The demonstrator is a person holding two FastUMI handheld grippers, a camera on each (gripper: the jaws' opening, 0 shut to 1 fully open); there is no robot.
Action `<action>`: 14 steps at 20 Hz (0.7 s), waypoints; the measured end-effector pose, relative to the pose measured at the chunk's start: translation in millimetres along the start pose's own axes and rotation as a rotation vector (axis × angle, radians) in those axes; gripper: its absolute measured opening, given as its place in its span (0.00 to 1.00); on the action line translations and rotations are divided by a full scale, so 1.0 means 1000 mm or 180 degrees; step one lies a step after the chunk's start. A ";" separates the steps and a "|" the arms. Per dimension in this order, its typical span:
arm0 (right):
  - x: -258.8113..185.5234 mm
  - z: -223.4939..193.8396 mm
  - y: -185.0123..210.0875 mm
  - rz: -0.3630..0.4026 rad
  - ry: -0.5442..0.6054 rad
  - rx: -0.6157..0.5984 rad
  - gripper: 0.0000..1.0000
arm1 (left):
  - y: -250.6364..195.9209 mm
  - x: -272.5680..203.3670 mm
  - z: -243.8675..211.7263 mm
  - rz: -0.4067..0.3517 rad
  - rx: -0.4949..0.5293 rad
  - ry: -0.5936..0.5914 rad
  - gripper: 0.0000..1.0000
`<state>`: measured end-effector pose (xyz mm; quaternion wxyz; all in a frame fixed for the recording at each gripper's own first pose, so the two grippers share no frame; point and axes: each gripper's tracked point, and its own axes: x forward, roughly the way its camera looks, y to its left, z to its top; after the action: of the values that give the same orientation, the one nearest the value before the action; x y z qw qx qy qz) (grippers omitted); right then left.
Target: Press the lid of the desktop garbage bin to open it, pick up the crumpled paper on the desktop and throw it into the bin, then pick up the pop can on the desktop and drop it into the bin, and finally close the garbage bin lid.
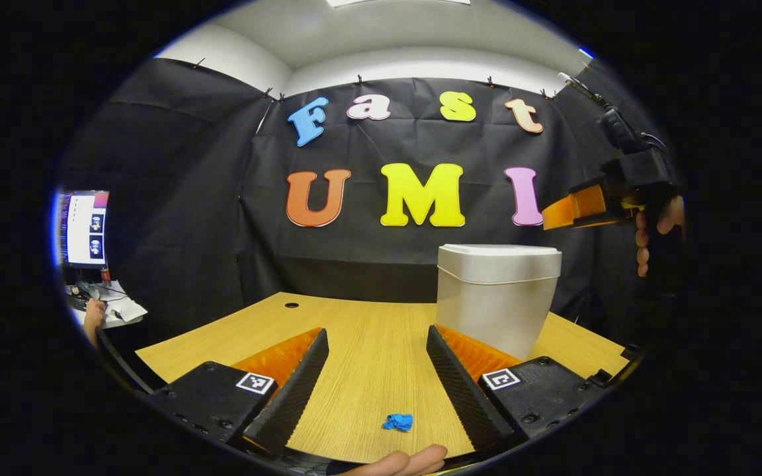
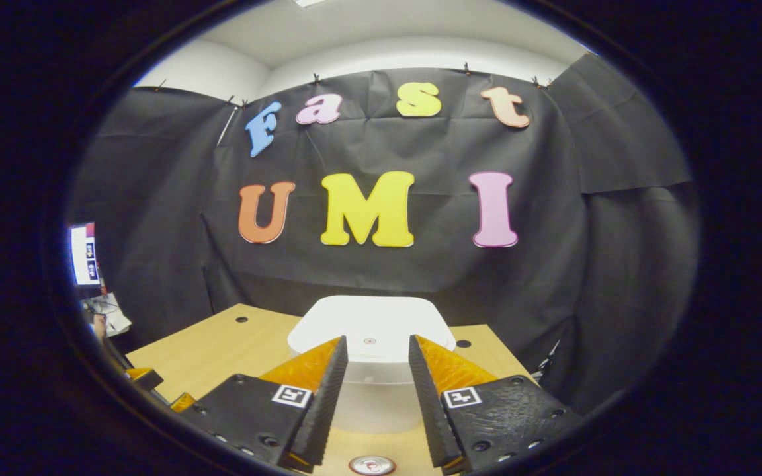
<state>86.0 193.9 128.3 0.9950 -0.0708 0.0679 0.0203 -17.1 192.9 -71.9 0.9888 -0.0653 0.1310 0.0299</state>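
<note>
- One desk (image 1: 368,344), wood top, everything sits on it.
- One bin (image 1: 497,294), lid (image 2: 371,327) down.
- Two grippers: left gripper (image 1: 376,350) wide open, holding nothing, low beside the bin; right gripper (image 2: 376,360) also open and holding nothing, hanging over the lid.
- One can (image 2: 372,465), in front of the bin.
- One paper (image 1: 398,422), blue, crumpled, well in front of the bin.

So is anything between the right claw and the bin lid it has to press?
Nothing visible: the right claw hangs open over the closed lid of the bin, with only air between them.
</note>
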 end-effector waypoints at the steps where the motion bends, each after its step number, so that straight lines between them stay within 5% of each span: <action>1: 0.006 0.002 0.001 -0.0013 0.0039 -0.0055 0.47 | 0.001 -0.001 0.001 0.0003 0.0012 -0.0019 0.98; 5: 0.032 0.011 0.001 -0.0084 0.0066 -0.0286 0.43 | -0.002 0.003 -0.005 -0.0066 -0.0067 0.0050 0.98; 7: 0.028 0.005 0.010 -0.0003 0.0141 -0.0242 0.13 | 0.002 0.004 -0.007 -0.0037 -0.0097 0.0088 0.98; 8: 0.032 0.003 0.019 0.0101 0.0181 -0.0217 0.09 | 0.007 0.004 -0.006 0.0004 -0.0059 0.0071 0.98; 14: 0.041 0.010 0.018 0.0065 0.0203 -0.0002 0.00 | 0.009 0.006 -0.005 0.0039 0.0019 0.0052 0.98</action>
<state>127.5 214.4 130.3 0.9920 -0.0709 0.1003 0.0282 -13.5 201.0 -79.4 0.9877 -0.0617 0.1396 0.0351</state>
